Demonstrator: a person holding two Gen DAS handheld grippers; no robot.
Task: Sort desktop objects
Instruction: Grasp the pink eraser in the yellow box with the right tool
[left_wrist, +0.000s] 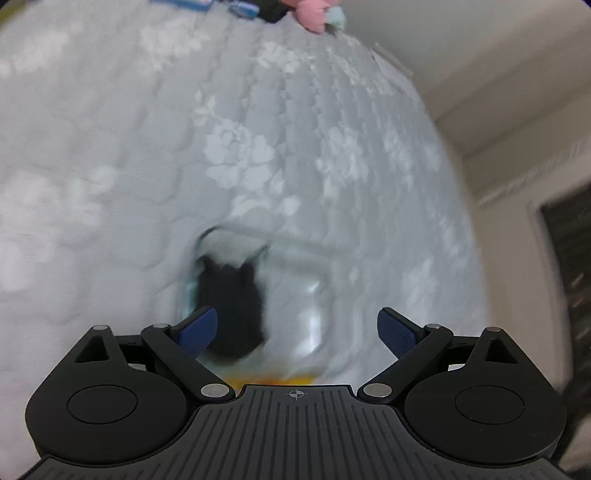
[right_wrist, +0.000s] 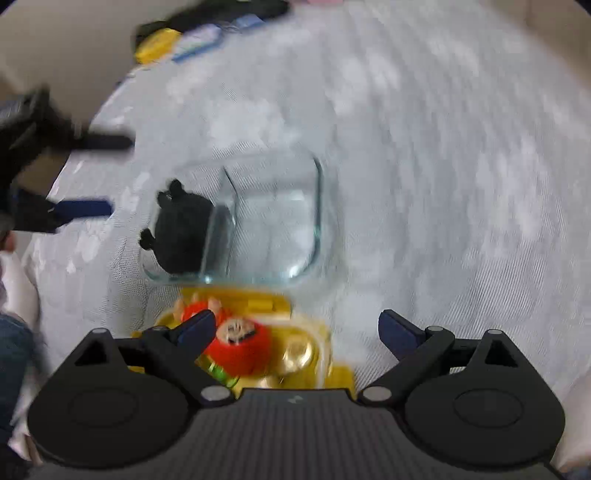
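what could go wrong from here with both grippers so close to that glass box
Both views are motion-blurred, so aim is uncertain. The open left gripper is close over the black plush in the divided glass container; a finger could clip the rim and shove it. The open right gripper hovers over the red toy in the yellow tray and might knock it out.

Desk cover (right_wrist: 424, 155): pale woven cloth, matt, faint floral pattern. Divided container (right_wrist: 273, 221): clear glass, glossy, glinting edges. Black toy (right_wrist: 183, 232) in it: matt, probably plush; blur limits certainty. Yellow tray (right_wrist: 258, 304): shiny plastic. Left gripper (left_wrist: 297, 328): matt black plastic, textured blue pads (left_wrist: 199, 332).
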